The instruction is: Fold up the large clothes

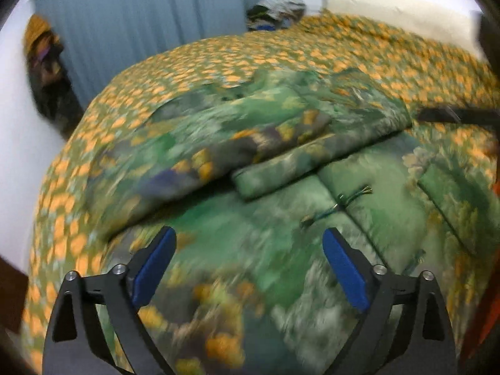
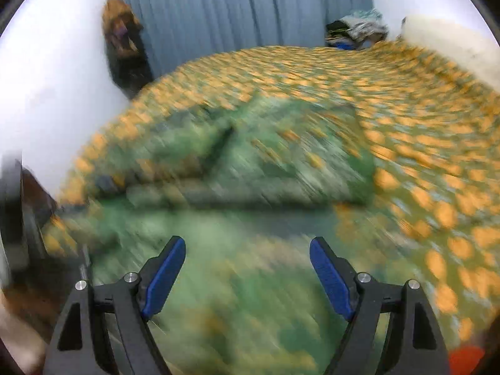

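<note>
A large green floral garment (image 1: pixel 281 168) lies spread on the bed, its upper part folded over in a thick band across the middle. A thin green tie cord (image 1: pixel 343 201) rests on its lower part. My left gripper (image 1: pixel 250 243) hovers over the near part of the cloth, open, blue pads wide apart, nothing between them. In the right wrist view the same garment (image 2: pixel 250 168) is heavily blurred. My right gripper (image 2: pixel 247 250) is open above the garment's near part, with nothing between its pads. A dark bar (image 1: pixel 453 115) reaches in from the right edge of the left wrist view.
The bed carries an orange-and-green patterned sheet (image 1: pixel 359 53). A blue curtain (image 1: pixel 140 15) hangs behind. A pile of clothes (image 1: pixel 275 9) sits at the bed's far corner beside a white pillow (image 1: pixel 390 9). Dark and orange clothing (image 2: pixel 122 50) hangs by the wall at left.
</note>
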`<state>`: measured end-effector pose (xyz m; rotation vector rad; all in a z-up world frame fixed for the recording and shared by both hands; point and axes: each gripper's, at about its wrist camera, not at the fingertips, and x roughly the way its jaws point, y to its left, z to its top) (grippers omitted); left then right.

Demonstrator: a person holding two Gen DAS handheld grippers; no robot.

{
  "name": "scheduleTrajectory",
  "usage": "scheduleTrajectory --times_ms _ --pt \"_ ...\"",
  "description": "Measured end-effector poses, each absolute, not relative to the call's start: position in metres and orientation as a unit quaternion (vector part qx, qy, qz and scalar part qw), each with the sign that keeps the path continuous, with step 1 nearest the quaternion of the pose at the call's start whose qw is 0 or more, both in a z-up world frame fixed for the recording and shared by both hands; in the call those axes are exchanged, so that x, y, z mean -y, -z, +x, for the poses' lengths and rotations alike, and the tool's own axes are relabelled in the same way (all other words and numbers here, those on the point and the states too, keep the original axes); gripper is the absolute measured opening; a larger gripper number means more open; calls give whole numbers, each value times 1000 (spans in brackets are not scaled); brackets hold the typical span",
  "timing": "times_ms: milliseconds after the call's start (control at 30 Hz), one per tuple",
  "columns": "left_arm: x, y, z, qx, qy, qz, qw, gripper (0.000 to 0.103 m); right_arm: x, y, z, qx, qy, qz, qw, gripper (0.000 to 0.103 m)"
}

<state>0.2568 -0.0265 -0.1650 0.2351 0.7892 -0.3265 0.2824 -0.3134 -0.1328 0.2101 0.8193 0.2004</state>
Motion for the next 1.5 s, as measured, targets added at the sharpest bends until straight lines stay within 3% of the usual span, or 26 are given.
scheduleTrajectory --times_ms 67,167,233,267,300,367,500,600,700,800,967,1133,1267,1367,1500 --pt "8 170 255 -385 141 75 909 97 311 132 329 -412 -122 149 891 83" --pt "-18 186 253 -402 105 33 909 97 296 151 386 -455 -122 176 864 70" --pt "-34 195 253 -416 91 2 905 97 277 176 417 -514 -146 184 825 68" --pt "-38 197 253 -420 90 -9 903 97 266 190 429 -548 -152 180 803 49" --pt "-42 197 252 -420 95 -20 902 97 259 197 434 -563 -147 172 795 20" --pt "-43 193 249 -411 101 -20 906 97 251 185 441 -544 -143 150 813 17" --pt "-35 196 248 -410 111 2 905 97 250 145 456 -469 -118 97 870 17" --pt "-30 198 250 -418 113 13 901 97 249 168 467 -490 -97 73 863 19" --pt "-34 196 255 -424 115 3 898 97 245 200 463 -515 -90 55 850 36" --pt "-42 187 259 -434 113 -17 894 97 255 186 449 -487 -95 60 866 45" --pt "-54 141 295 -398 100 -32 911 97 247 136 429 -398 -118 4 910 45" --pt "-63 122 382 -392 76 -49 916 96 209 149 456 -415 -194 1 889 45" --pt "-59 165 435 -441 60 -40 895 91 203 210 481 -493 -171 43 852 43" --pt "-55 229 453 -508 57 -1 859 92 204 216 479 -486 -170 44 856 42" --pt "-56 238 444 -490 57 1 870 93 197 217 479 -488 -176 20 855 42"
